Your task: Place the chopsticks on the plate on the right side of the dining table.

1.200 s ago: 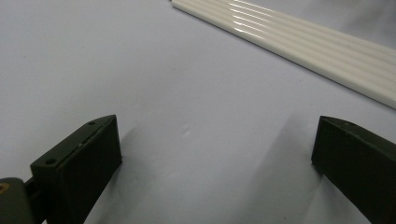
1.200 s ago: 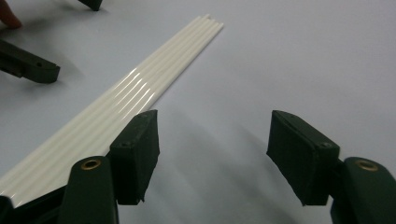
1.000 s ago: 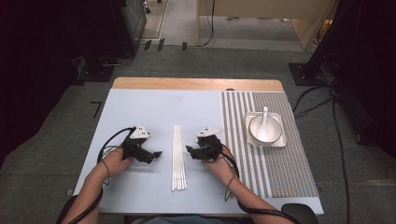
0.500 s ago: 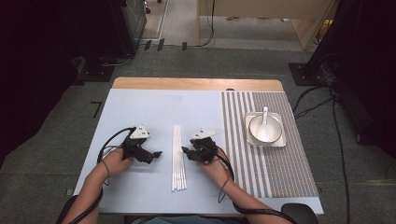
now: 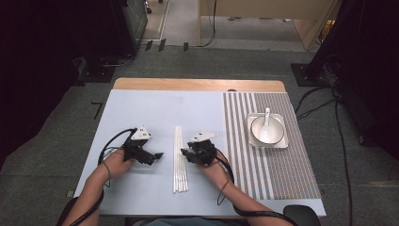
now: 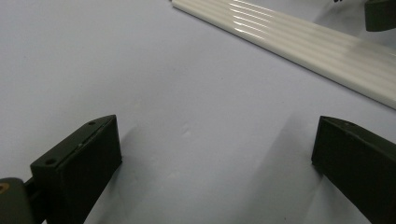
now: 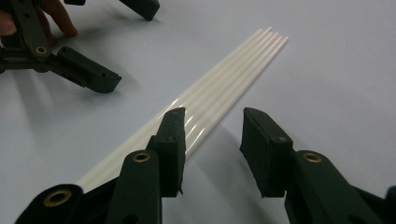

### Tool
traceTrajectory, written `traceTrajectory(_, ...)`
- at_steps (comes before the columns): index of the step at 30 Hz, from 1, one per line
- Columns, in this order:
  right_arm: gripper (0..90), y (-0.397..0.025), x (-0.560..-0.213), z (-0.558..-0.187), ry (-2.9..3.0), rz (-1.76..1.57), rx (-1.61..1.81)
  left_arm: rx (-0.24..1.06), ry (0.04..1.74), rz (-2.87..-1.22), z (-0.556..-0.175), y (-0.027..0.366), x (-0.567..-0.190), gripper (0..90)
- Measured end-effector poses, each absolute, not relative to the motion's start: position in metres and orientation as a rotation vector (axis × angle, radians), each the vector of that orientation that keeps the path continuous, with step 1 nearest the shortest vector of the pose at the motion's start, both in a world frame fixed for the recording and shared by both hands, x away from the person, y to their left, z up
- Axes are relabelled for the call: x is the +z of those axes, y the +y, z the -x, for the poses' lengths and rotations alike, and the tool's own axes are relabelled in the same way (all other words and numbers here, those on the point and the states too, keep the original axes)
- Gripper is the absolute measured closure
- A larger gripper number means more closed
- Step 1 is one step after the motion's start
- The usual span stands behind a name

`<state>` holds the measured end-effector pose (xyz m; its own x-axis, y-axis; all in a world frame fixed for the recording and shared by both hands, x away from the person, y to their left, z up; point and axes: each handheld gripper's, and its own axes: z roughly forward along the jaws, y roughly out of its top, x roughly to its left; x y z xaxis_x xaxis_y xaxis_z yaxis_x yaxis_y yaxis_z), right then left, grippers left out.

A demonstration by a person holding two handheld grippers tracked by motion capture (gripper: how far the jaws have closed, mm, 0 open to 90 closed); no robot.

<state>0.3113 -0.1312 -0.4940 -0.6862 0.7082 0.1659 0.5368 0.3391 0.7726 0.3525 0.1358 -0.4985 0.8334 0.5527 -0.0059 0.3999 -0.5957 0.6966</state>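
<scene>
Chopsticks (image 5: pixel 179 158) flat between left gripper (image 5: pixel 157 155) and right gripper (image 5: pixel 184 153), both agape.

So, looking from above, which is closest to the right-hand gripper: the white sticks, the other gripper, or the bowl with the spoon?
From the right gripper, in the high view:
1. White sticks, just beside its jaws, toward the left.
2. Left gripper, past the sticks, on the blue mat.
3. Bowl, off to the right on the striped mat, holding the spoon.
</scene>
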Motion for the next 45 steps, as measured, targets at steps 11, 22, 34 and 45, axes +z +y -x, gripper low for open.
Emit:
traceTrajectory(11,63.3,-0.128,-0.497,-0.31,2.428,-1.134,1.256,0.274,0.692,-2.286,-0.352,0.136,-0.499,1.1)
traceTrajectory(22,67.0,-0.128,-0.498,-0.309,2.437,-1.13,1.236,0.274,0.693,-2.285,-0.352,0.136,-0.499,1.1)
traceTrajectory(34,78.9,-0.131,-0.496,-0.31,2.425,-1.13,1.178,0.274,0.694,-2.285,-0.352,0.136,-0.499,1.1)
traceTrajectory(45,82.6,-0.144,-0.494,-0.319,2.393,-1.171,1.146,0.275,0.696,-2.284,-0.352,0.136,-0.499,1.1)
